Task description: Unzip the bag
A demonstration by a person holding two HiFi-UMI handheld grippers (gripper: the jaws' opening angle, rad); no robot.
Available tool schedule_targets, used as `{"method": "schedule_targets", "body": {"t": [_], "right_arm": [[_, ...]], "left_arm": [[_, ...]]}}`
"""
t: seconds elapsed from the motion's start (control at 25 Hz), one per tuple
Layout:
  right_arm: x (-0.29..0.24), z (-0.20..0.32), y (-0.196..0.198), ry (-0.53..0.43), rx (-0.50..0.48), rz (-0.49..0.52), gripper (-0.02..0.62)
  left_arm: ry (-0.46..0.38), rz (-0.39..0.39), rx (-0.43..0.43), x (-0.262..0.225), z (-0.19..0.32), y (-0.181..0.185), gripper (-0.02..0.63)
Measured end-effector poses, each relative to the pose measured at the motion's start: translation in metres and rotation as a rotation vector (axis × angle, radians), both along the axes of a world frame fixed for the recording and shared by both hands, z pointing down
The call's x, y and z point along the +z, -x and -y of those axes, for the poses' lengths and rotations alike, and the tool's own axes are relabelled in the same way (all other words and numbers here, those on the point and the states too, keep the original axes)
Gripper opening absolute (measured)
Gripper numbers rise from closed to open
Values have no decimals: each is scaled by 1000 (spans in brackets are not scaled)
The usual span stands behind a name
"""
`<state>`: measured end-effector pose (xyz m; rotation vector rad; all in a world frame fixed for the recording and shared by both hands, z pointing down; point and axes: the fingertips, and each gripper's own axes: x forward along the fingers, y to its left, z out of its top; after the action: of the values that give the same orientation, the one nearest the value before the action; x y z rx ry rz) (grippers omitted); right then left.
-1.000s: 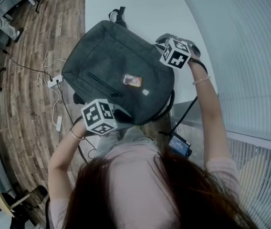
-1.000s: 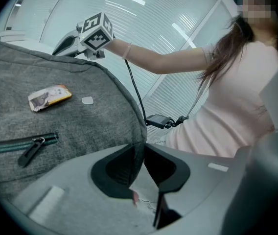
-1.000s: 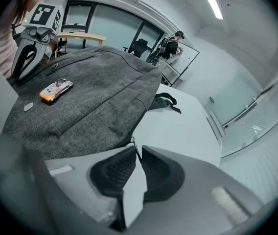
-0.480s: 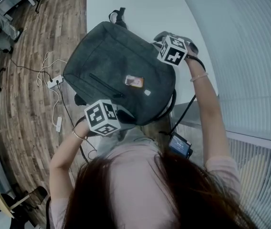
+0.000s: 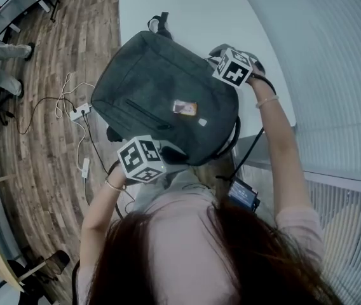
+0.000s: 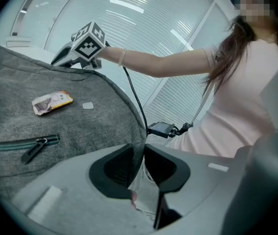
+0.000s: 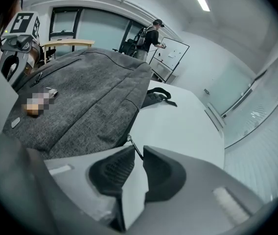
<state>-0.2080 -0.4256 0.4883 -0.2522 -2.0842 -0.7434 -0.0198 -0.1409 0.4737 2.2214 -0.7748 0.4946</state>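
A grey backpack lies on the white table, its front pocket zipper closed. My left gripper is at the bag's near edge. The fabric rim runs between its pads, and the jaws have just been opening a little with the rim still between them. At the bag's right side, my right gripper is shut on the thin zipper pull of the main zipper. In the head view the right gripper sits by its marker cube. A small orange label marks the bag's front.
A black device hangs on a cable in front of the person who holds the grippers. Cables and a power strip lie on the wooden floor left of the table. A ribbed wall stands on the right. A person stands far off by a whiteboard.
Both grippers keep their places on the bag. The whole picture has shifted slightly as the head moved. A seated person's legs at the far left have changed position.
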Motion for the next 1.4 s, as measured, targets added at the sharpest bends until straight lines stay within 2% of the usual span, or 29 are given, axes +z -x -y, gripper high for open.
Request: {"method": "schedule_targets", "body": {"t": [0.28, 0.4, 0.56, 0.84, 1.04, 1.2, 1.4], "right_arm": [[-3, 4, -4, 22, 42, 13, 60], [-6, 7, -6, 24, 64, 22, 83], [-7, 9, -9, 51, 105, 62, 98], [-17, 11, -27, 123, 243, 138, 97], [-31, 0, -45, 162, 326, 203, 69], [-53, -20, -56, 143, 369, 295, 6], [-69, -42, -61, 120, 404, 365, 6]], "left_arm": [[-49, -12, -56, -10, -3, 2, 81], [-76, -2, -97, -17, -7, 8, 80], [-130, 16, -200, -26, -7, 29, 77], [-269, 59, -374, -47, 0, 76, 63], [-336, 86, -458, -56, 1, 102, 57], [-386, 108, -529, -65, -1, 120, 41], [-436, 109, -558, -75, -4, 131, 35]]}}
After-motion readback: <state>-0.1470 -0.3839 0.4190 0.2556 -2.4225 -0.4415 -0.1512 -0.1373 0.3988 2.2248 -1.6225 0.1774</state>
